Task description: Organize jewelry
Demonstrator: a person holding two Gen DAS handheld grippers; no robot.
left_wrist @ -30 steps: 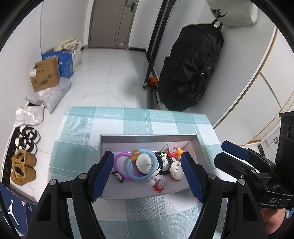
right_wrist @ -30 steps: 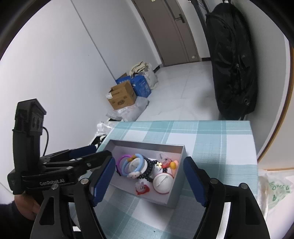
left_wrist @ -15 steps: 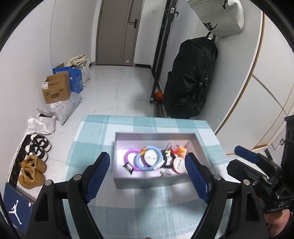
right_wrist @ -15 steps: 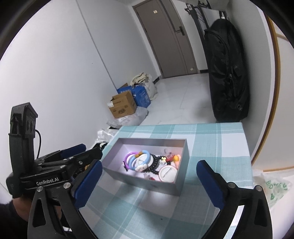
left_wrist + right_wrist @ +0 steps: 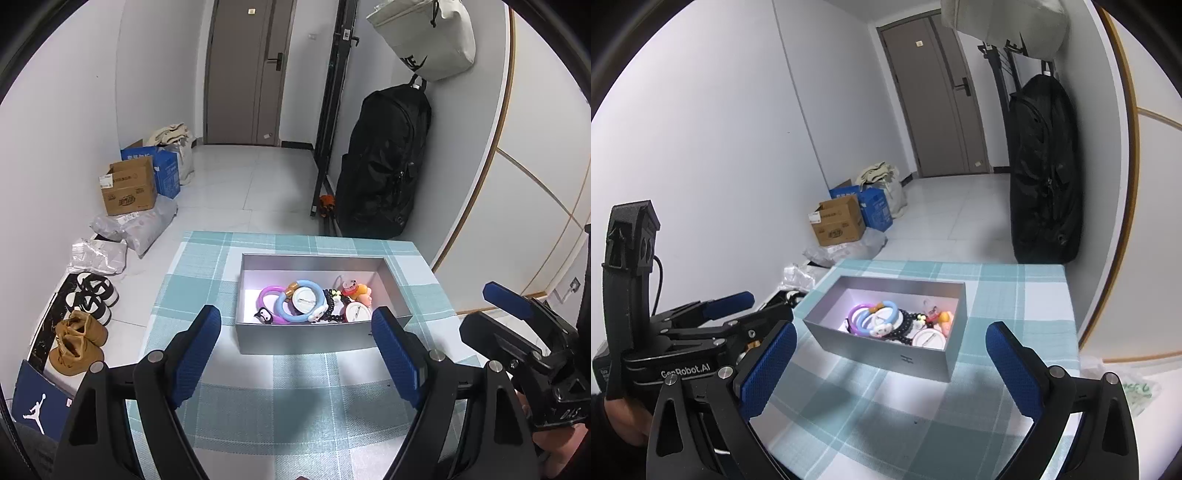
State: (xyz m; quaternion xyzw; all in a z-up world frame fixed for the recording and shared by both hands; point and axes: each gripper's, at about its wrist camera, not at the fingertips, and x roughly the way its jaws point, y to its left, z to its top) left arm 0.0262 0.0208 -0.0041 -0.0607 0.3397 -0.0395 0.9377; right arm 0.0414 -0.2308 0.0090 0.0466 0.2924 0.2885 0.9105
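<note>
An open grey box (image 5: pixel 306 339) stands on the teal plaid tablecloth (image 5: pixel 207 266). Inside lie a purple bangle (image 5: pixel 263 295), a blue bangle (image 5: pixel 279 307), a black bead bracelet (image 5: pixel 328 300), white round badges (image 5: pixel 357 313) and small orange and red charms (image 5: pixel 360 290). My left gripper (image 5: pixel 296 317) hovers short of the box's near wall, open and empty. The right gripper (image 5: pixel 891 332) is also open wide and empty, facing the box (image 5: pixel 886 354) from its near right corner. Each gripper shows at the edge of the other's view.
The table ends just beyond the box and at both sides. On the floor to the left are cardboard boxes (image 5: pixel 127 188), parcels and shoes (image 5: pixel 77 339). A tall black bag (image 5: pixel 384 166) leans on the right wall. A plastic bag (image 5: pixel 1137 391) lies right of the table.
Both grippers have drawn back and slightly up from the box, so their fingers no longer flank it. Both pairs of jaws have spread wider, the right one more.
</note>
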